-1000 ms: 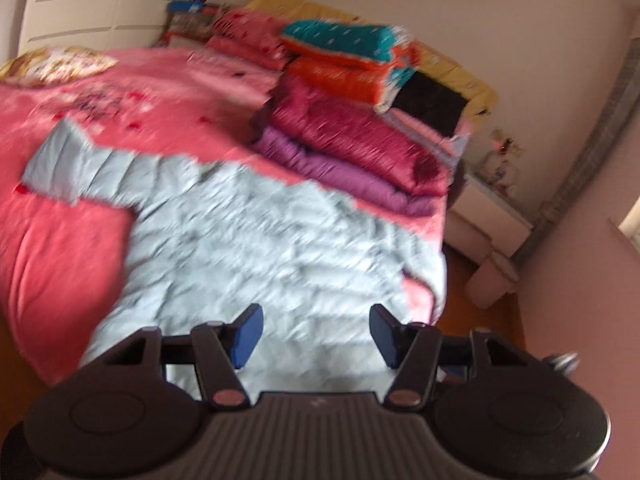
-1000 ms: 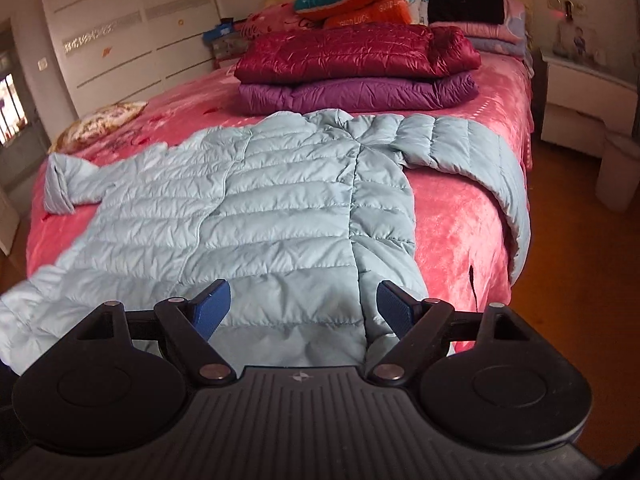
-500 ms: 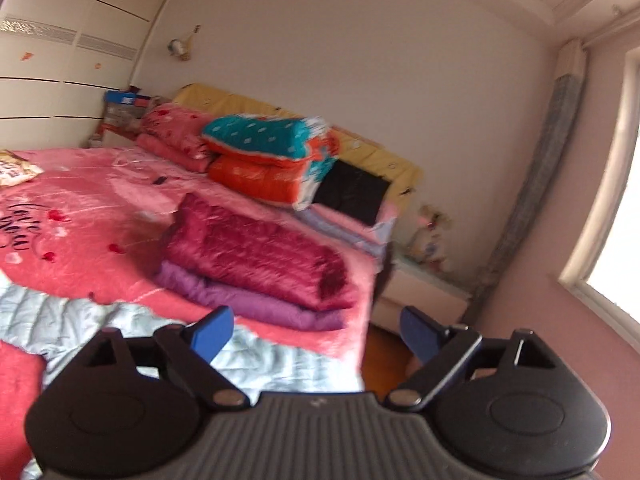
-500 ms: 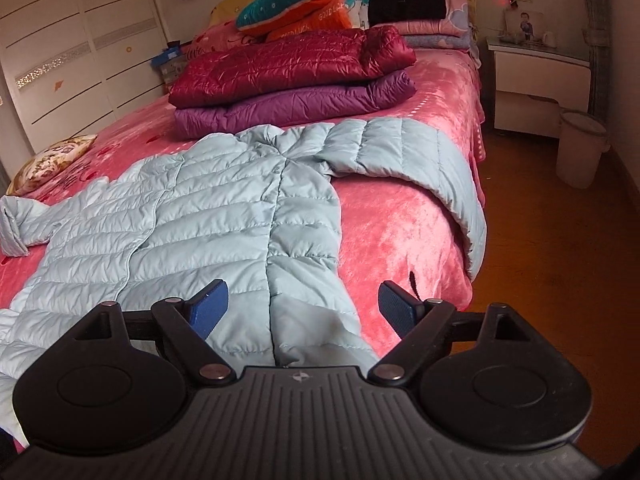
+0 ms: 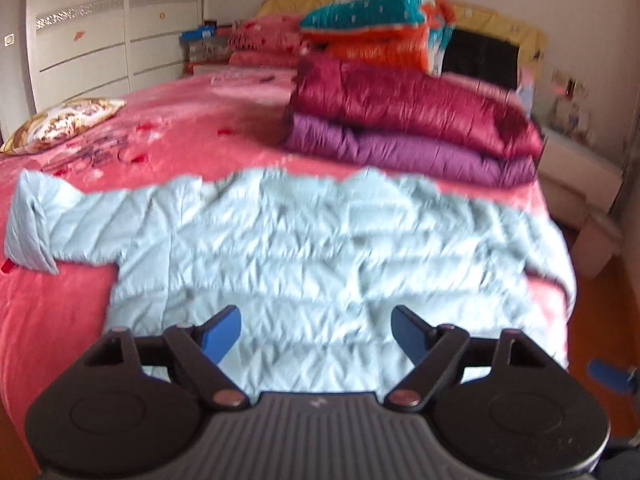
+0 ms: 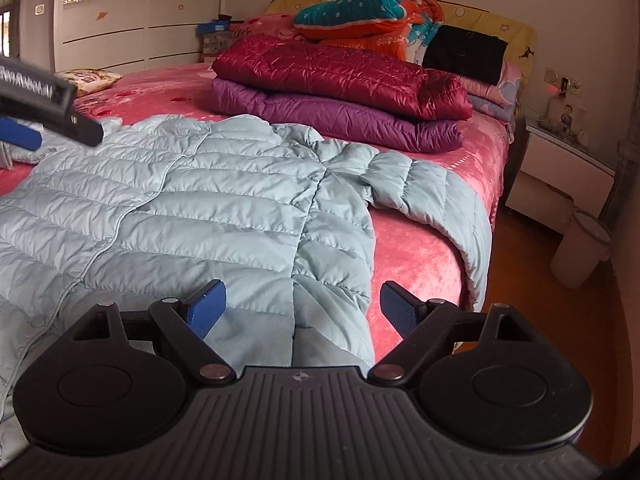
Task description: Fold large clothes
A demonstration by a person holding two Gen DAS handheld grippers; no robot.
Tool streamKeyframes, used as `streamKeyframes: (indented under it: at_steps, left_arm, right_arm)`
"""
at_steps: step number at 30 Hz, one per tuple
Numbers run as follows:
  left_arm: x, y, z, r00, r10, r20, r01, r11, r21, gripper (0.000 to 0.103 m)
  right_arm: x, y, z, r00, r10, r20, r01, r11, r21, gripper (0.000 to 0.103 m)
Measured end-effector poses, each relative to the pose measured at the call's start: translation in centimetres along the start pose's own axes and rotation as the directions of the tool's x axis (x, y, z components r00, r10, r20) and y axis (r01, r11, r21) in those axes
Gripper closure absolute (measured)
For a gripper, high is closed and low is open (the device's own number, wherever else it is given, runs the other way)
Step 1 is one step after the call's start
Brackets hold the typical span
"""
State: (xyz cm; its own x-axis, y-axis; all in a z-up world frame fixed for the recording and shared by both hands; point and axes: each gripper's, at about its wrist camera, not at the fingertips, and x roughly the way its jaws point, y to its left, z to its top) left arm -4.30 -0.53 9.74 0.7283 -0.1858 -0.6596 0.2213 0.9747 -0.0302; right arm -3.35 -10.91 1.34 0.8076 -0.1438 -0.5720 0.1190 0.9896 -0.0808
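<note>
A pale blue quilted jacket (image 5: 320, 248) lies spread flat on the pink bed (image 5: 60, 312), front up. One sleeve (image 5: 36, 232) reaches left. The other sleeve (image 6: 440, 208) drapes over the bed's right edge. My left gripper (image 5: 316, 336) hovers above the jacket's lower body; its jaws are closing, with nothing pressed between them. In the right wrist view it enters at the top left (image 6: 40, 100). My right gripper (image 6: 302, 312) stands open above the jacket (image 6: 200, 208) near its hem and side seam, gripping nothing.
Folded maroon and purple jackets (image 6: 340, 92) are stacked behind the blue one, with teal and orange quilts (image 6: 368, 16) further back. A patterned pillow (image 5: 60, 124) lies far left. A white nightstand (image 6: 560, 176) and bin (image 6: 580, 248) stand on the floor to the right.
The left wrist view swung up toward the wall, then dropped back onto the jacket, its jaws now wider than a second ago. The right gripper shifted slightly and stays open.
</note>
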Motion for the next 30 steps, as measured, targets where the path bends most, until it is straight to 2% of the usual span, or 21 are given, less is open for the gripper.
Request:
streamKeyframes:
  at_steps: [4, 8, 12, 16, 18, 21, 23, 25, 27, 29, 30]
  left_arm:
    - [2.7, -0.3, -1.6, 0.998, 0.013, -0.064, -0.010, 0.998, 0.055, 0.023]
    - [4.4, -0.6, -2.6, 0.996, 0.024, -0.090, -0.016, 0.997, 0.082, 0.022]
    - [5.6, -0.7, -3.3, 0.995, 0.029, -0.095, -0.019, 0.994, 0.105, 0.017]
    - [6.3, -0.4, -3.5, 0.996, 0.024, -0.085, -0.016, 0.996, 0.091, 0.014]
    - [5.7, -0.2, -3.2, 0.997, 0.005, -0.082, 0.000, 0.998, 0.063, 0.016]
    - [4.5, 0.4, -1.7, 0.996, -0.076, -0.048, 0.074, 0.997, -0.026, 0.019]
    - [3.3, 0.6, -0.3, 0.993, -0.117, -0.004, 0.117, 0.992, -0.035, 0.019]
    - [2.2, 0.9, 1.2, 0.987, -0.153, 0.050, 0.154, 0.988, -0.026, 0.019]
    - [1.5, 1.3, 2.5, 0.979, -0.183, 0.085, 0.185, 0.983, -0.011, 0.017]
    - [1.2, 1.7, 3.8, 0.972, -0.200, 0.125, 0.199, 0.980, 0.021, 0.016]
    - [1.2, 1.9, 4.3, 0.967, -0.201, 0.156, 0.197, 0.980, 0.037, 0.016]
  right_arm:
    - [1.2, 0.7, -0.3, 0.998, -0.009, -0.060, 0.006, 0.999, -0.051, 0.000]
    - [2.4, 1.1, -1.0, 0.994, -0.006, -0.110, -0.002, 0.997, -0.076, 0.000]
    - [3.4, 0.5, -1.1, 0.989, 0.011, -0.150, -0.016, 0.999, -0.028, 0.000]
    - [4.2, -0.5, -0.8, 0.982, 0.046, -0.181, -0.040, 0.998, 0.038, 0.000]
    - [4.3, -0.9, -0.4, 0.981, 0.054, -0.184, -0.045, 0.998, 0.053, 0.000]
    - [3.1, -1.9, 0.0, 0.985, 0.057, -0.162, -0.038, 0.992, 0.119, 0.000]
    - [2.4, -3.8, 0.3, 0.990, 0.062, -0.125, -0.032, 0.974, 0.225, 0.000]
    - [1.8, -6.1, 0.5, 0.994, 0.066, -0.084, -0.032, 0.935, 0.353, 0.000]
    - [1.6, -9.5, 0.2, 0.997, 0.073, -0.033, -0.044, 0.842, 0.537, 0.000]
    - [2.0, -13.0, -0.7, 0.995, 0.096, 0.019, -0.081, 0.699, 0.711, 0.000]
    - [2.4, -14.9, -1.6, 0.995, 0.092, 0.047, -0.093, 0.599, 0.796, 0.000]
